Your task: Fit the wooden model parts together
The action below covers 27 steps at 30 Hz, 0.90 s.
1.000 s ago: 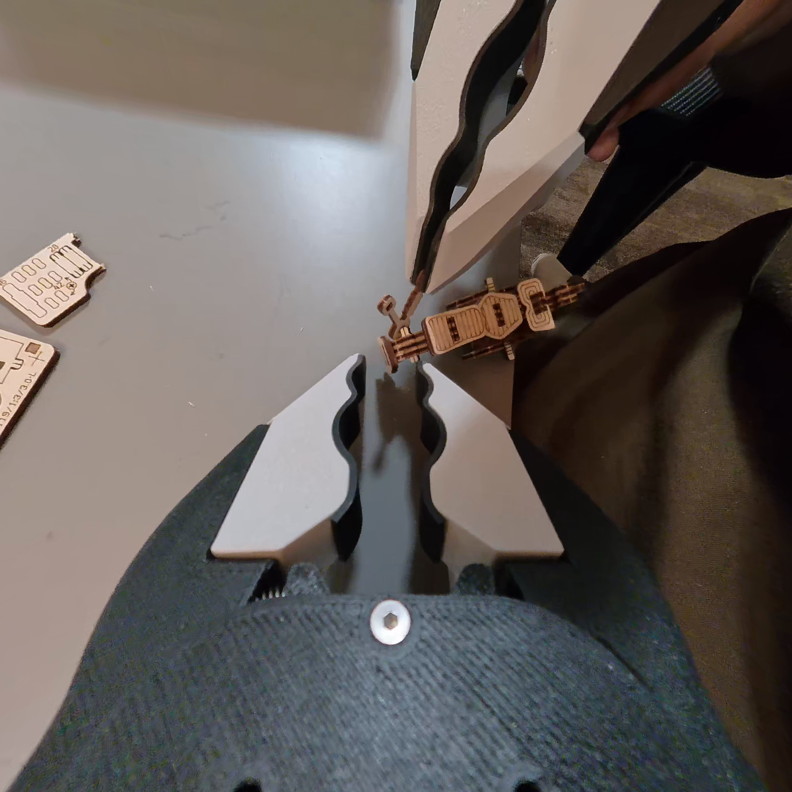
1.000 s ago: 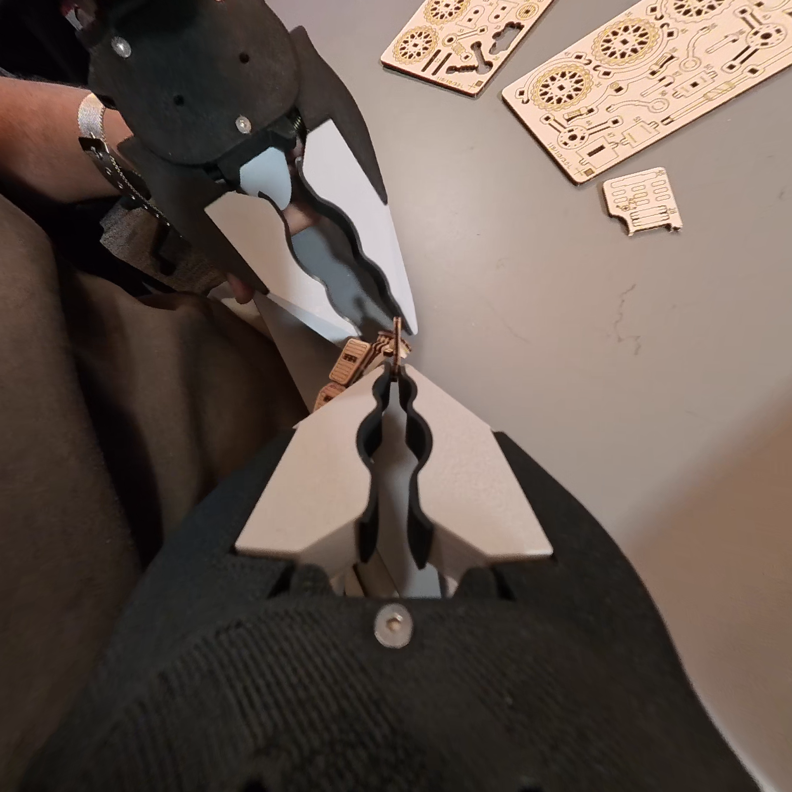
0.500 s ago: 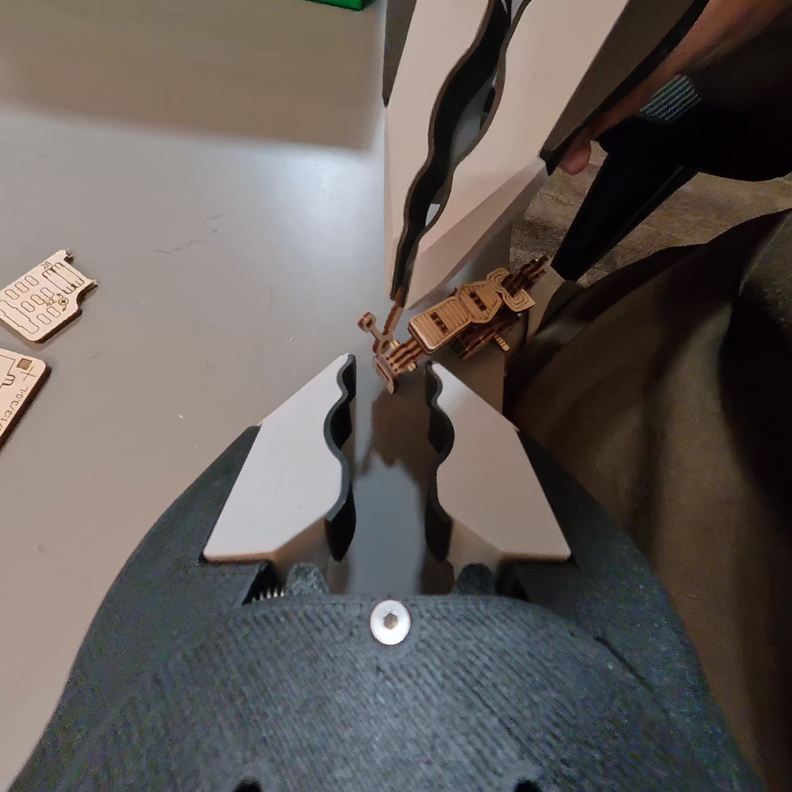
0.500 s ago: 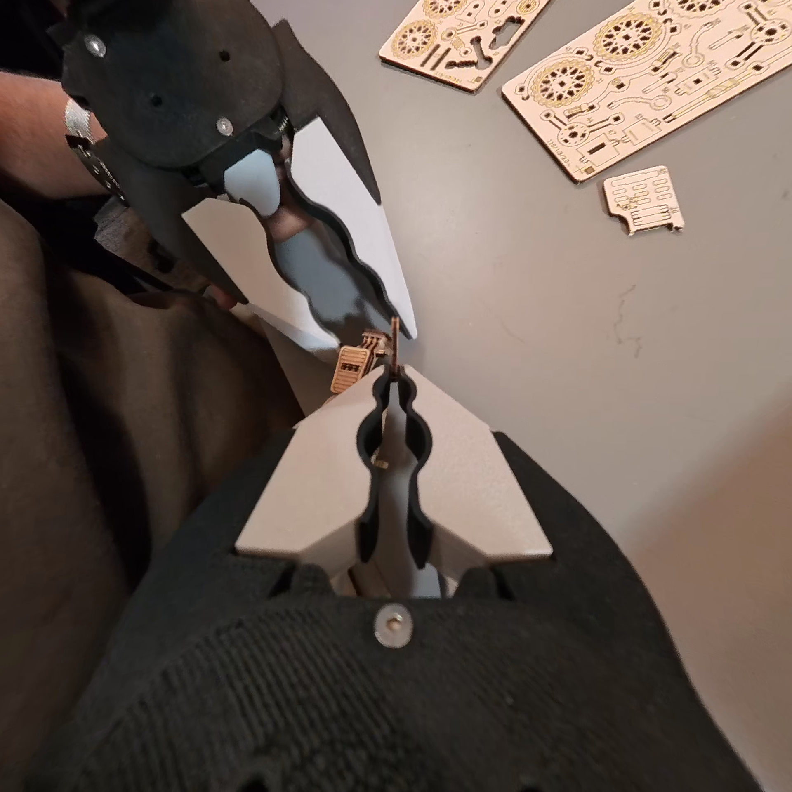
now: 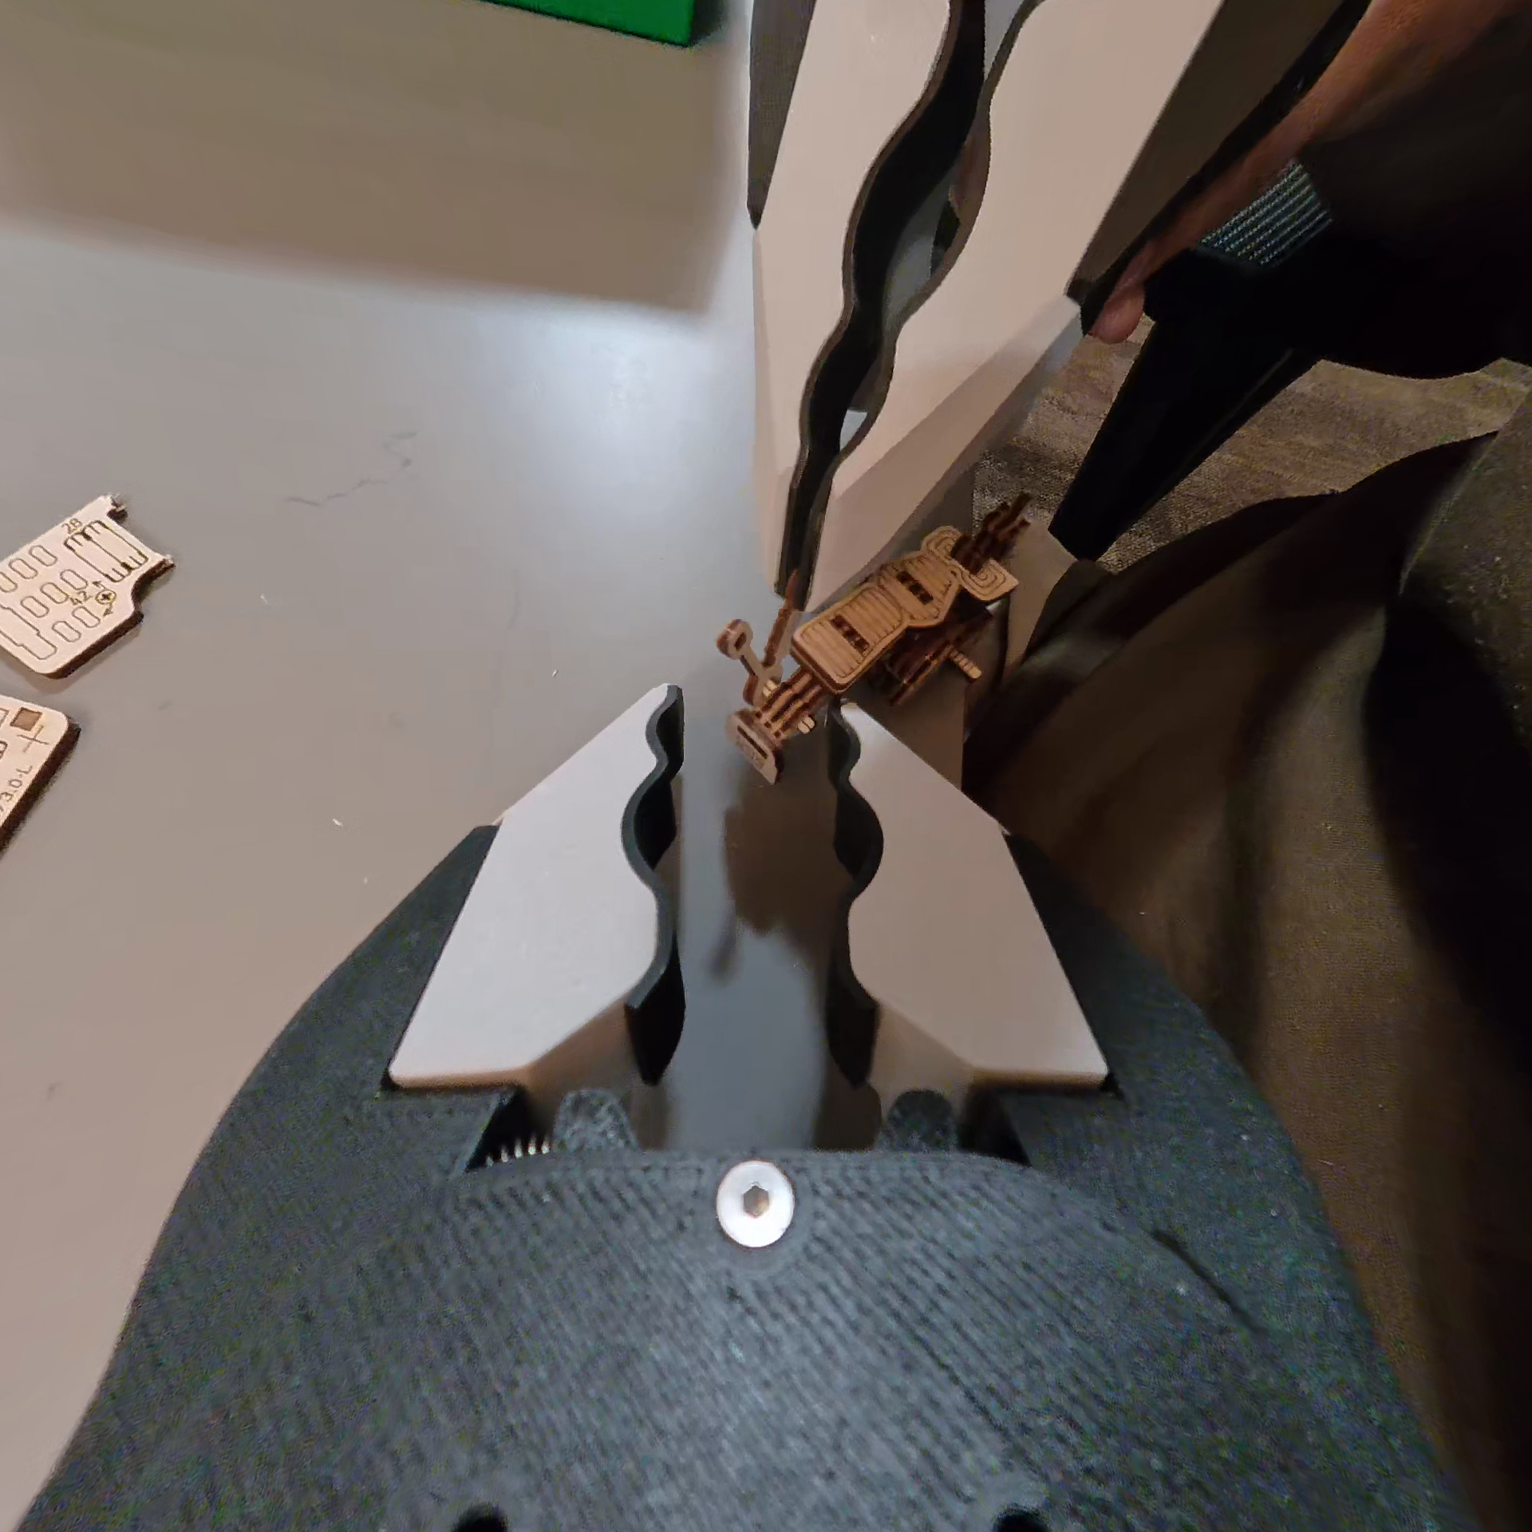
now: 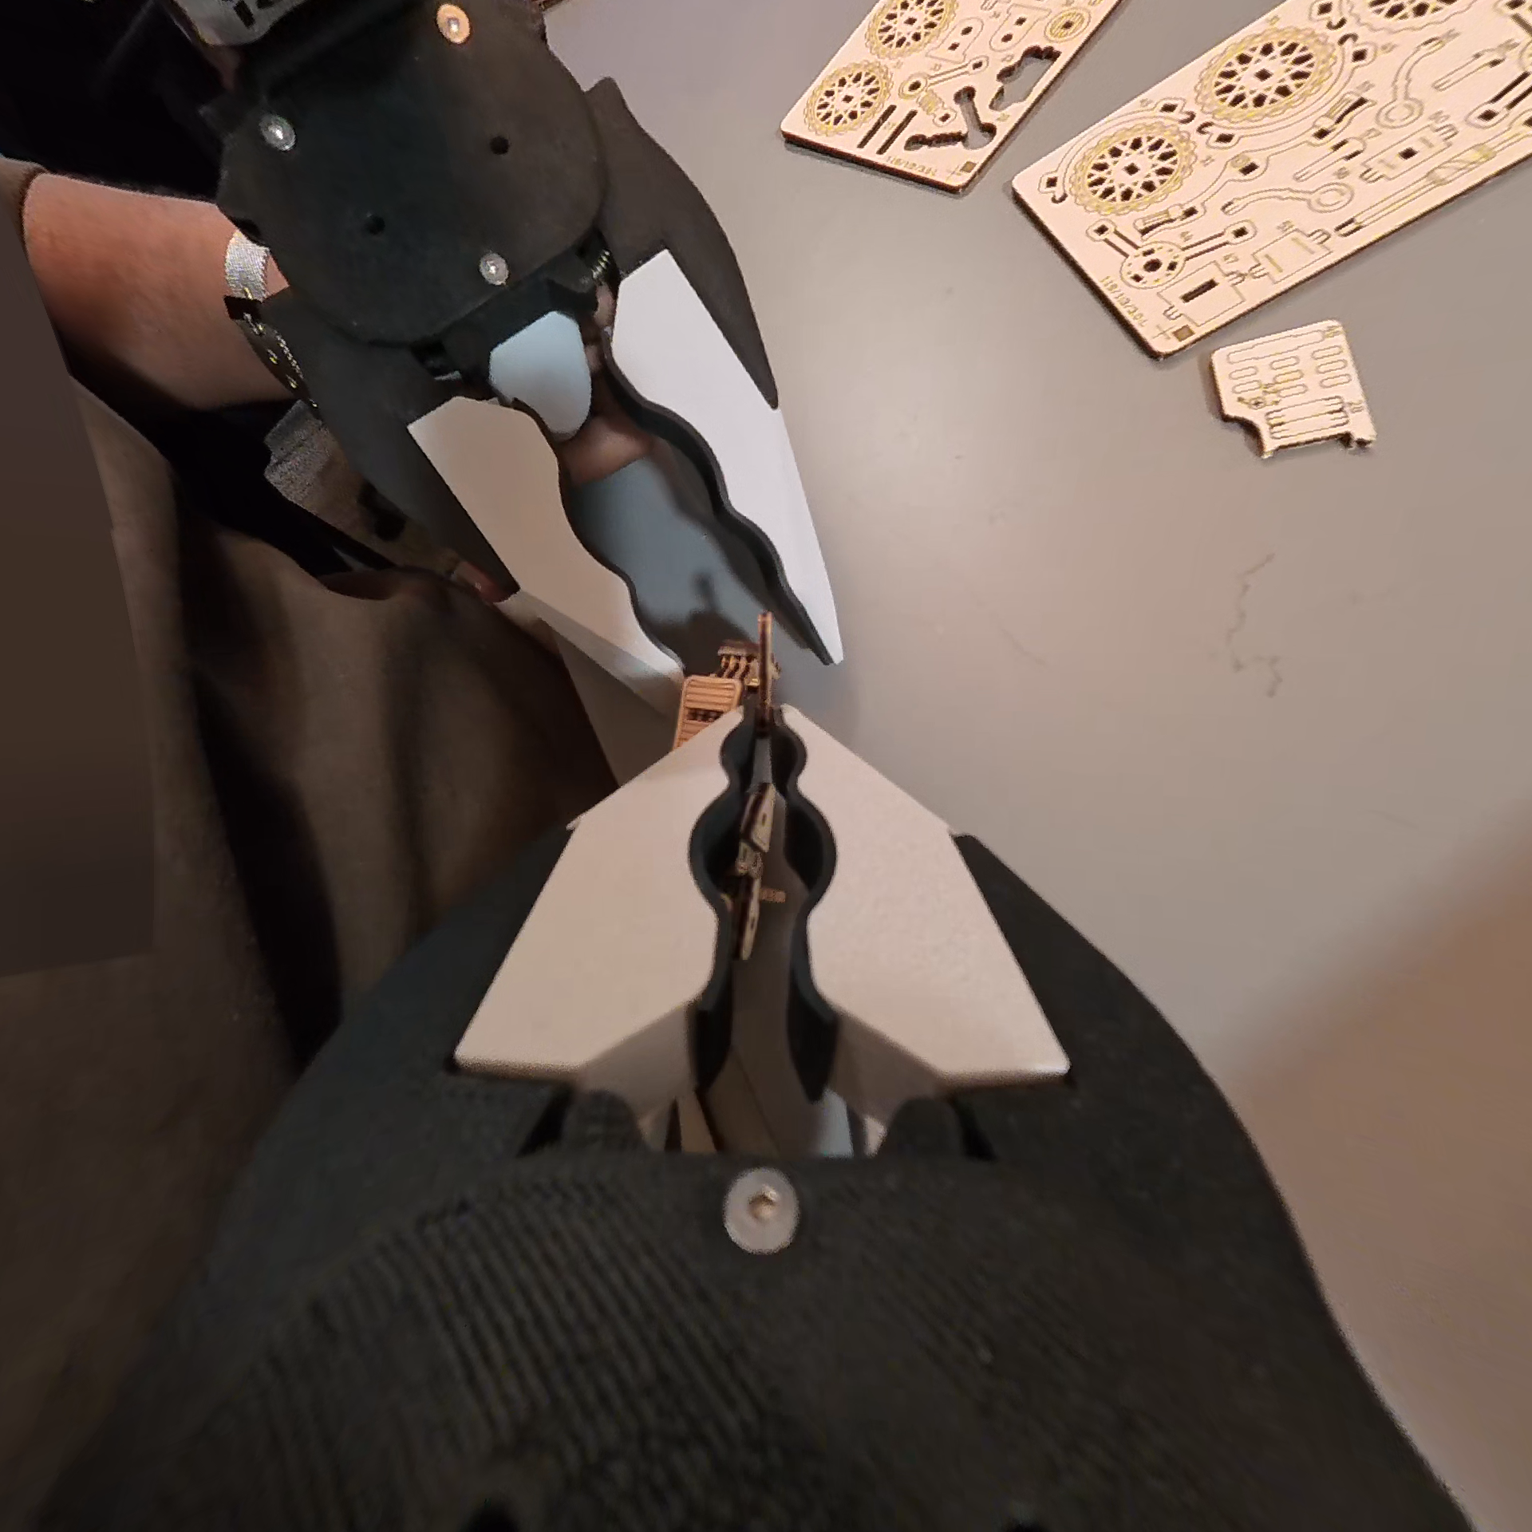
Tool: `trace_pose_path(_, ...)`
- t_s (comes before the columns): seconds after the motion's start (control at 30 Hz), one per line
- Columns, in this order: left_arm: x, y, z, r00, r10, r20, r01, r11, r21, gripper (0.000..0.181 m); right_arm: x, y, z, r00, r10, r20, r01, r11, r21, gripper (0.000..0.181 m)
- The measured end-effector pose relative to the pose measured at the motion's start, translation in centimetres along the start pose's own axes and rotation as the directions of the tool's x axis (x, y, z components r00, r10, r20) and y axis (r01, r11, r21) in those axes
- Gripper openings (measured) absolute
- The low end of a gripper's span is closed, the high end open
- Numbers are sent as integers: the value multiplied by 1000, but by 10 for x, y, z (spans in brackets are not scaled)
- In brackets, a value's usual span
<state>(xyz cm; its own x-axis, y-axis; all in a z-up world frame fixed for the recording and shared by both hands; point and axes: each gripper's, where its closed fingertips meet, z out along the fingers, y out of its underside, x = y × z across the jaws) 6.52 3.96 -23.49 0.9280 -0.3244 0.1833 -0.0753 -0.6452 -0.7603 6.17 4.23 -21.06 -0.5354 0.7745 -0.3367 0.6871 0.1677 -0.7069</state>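
The small wooden model [image 5: 870, 638], a slatted brown assembly, hangs just above the grey table [image 5: 414, 497]. My right gripper [image 6: 767, 717] is shut on a thin wooden strip [image 6: 758, 821] that joins the model [image 6: 705, 705]. In the left wrist view it [image 5: 792, 580] comes down from above and pinches that strip. My left gripper [image 5: 754, 729] is open. The model's lower end sits between its fingertips, close to the right finger, and I cannot tell if they touch. The left gripper [image 6: 729, 638] also shows open in the right wrist view.
Two laser-cut wooden part sheets [image 6: 937, 91] [image 6: 1285, 166] and a small loose panel [image 6: 1289, 390] lie on the table. In the left wrist view, a small panel [image 5: 70, 597] and a sheet edge [image 5: 25, 763] lie at left. The person's dark clothing [image 5: 1243, 912] fills the right side. My two grippers' fingertips are within a few centimetres of each other.
The model has tilted, its far end rising, and its lower end has come in between my left fingertips. My left gripper has opened slightly wider. The right stays shut.
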Motion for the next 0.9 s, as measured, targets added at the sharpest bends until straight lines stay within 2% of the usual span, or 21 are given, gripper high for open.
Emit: trace_pose_path(0.9, 16, -3, -1, 994, -1, -114, 4, 1000, 25, 22, -9, 2, -5, 995, 25, 97, -24, 1000, -12, 1)
